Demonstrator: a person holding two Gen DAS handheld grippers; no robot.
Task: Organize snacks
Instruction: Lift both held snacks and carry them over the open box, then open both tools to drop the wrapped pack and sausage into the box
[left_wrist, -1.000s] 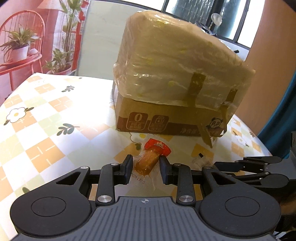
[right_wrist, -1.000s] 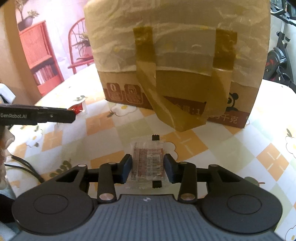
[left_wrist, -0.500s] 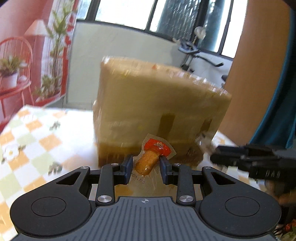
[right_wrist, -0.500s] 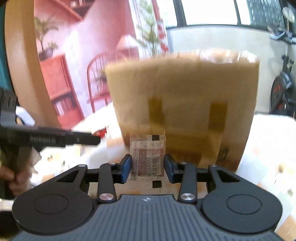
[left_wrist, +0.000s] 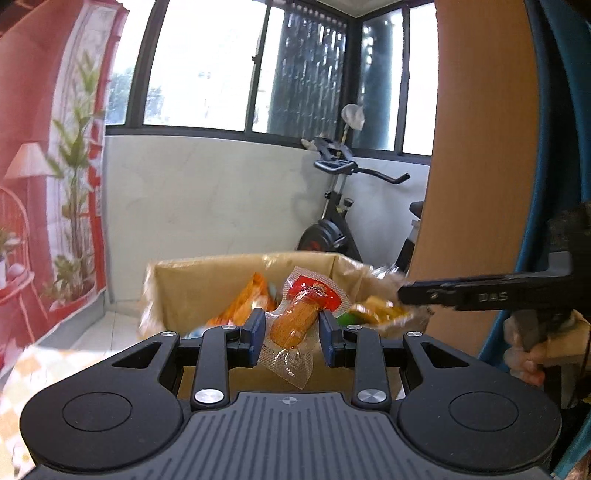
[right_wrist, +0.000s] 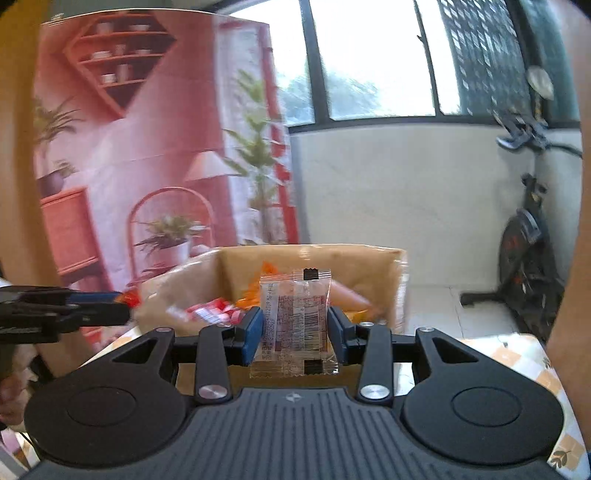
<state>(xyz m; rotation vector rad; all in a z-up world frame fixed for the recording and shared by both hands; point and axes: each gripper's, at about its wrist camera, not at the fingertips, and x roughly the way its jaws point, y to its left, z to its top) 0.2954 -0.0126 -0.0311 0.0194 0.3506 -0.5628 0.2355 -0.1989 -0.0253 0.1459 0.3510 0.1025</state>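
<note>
My left gripper (left_wrist: 291, 334) is shut on a clear-wrapped orange sausage snack (left_wrist: 295, 321) with a red top, held up in front of the open cardboard box (left_wrist: 192, 284). My right gripper (right_wrist: 295, 332) is shut on a flat clear snack packet (right_wrist: 293, 321) with a barcode, held level with the same box (right_wrist: 373, 266). The box holds several orange and red snack packs (left_wrist: 247, 299). The right gripper shows at the right of the left wrist view (left_wrist: 402, 295); the left gripper shows at the left of the right wrist view (right_wrist: 123, 308).
The box stands on a checked tablecloth (right_wrist: 517, 354). An exercise bike (left_wrist: 332, 225) stands behind by the white wall. A wooden panel (left_wrist: 476, 147) rises at the right. A red printed backdrop (right_wrist: 129, 147) hangs at the left.
Both grippers have risen with their snacks from the table to the height of the box's open top. The inside of the box has come into view.
</note>
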